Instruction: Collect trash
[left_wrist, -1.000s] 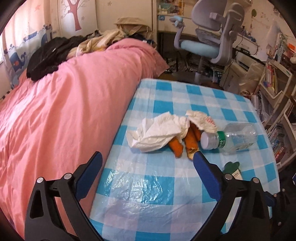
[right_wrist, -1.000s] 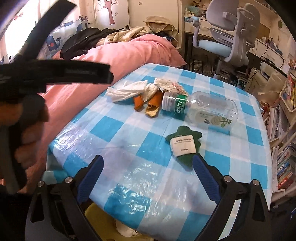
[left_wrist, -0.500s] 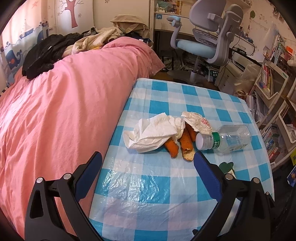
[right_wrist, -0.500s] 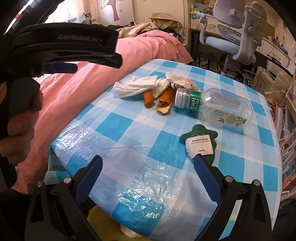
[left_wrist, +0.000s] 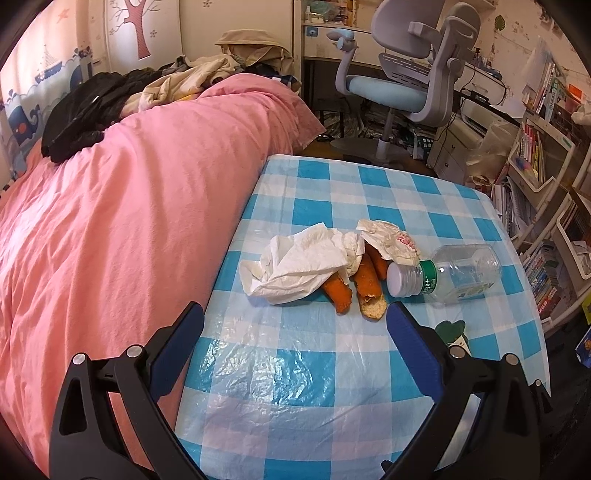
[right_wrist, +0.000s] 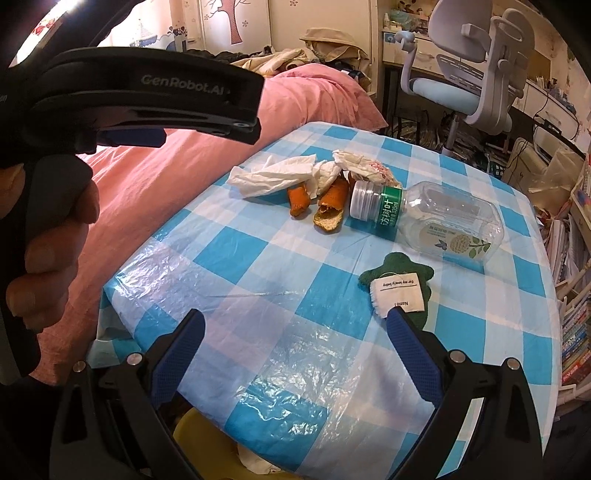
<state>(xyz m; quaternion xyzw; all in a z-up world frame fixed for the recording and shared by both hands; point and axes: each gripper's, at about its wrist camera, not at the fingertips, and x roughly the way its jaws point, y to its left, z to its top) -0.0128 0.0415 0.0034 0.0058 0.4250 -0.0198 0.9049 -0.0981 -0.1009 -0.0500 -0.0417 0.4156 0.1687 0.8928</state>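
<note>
Two tongs wide apart, nothing picked up yet.

Left tongs (left_wrist: 295, 321) have drawn a touch closer over the last second, the trash pile now larger at mid-frame: a crumpled white tissue (left_wrist: 295, 266), orange peels (left_wrist: 354, 284) touching it, a printed wrapper (left_wrist: 391, 240) just behind, and a clear plastic bottle (left_wrist: 450, 273) lying on its side to the right, all on the checked tabletop (left_wrist: 280, 376). Right tongs (right_wrist: 295, 325), jaws spread and empty, have crept in too; a green felt piece with a label (right_wrist: 399, 284) sits by their right tip. Looks like an approach, with the tissue likely first for the left.
</note>
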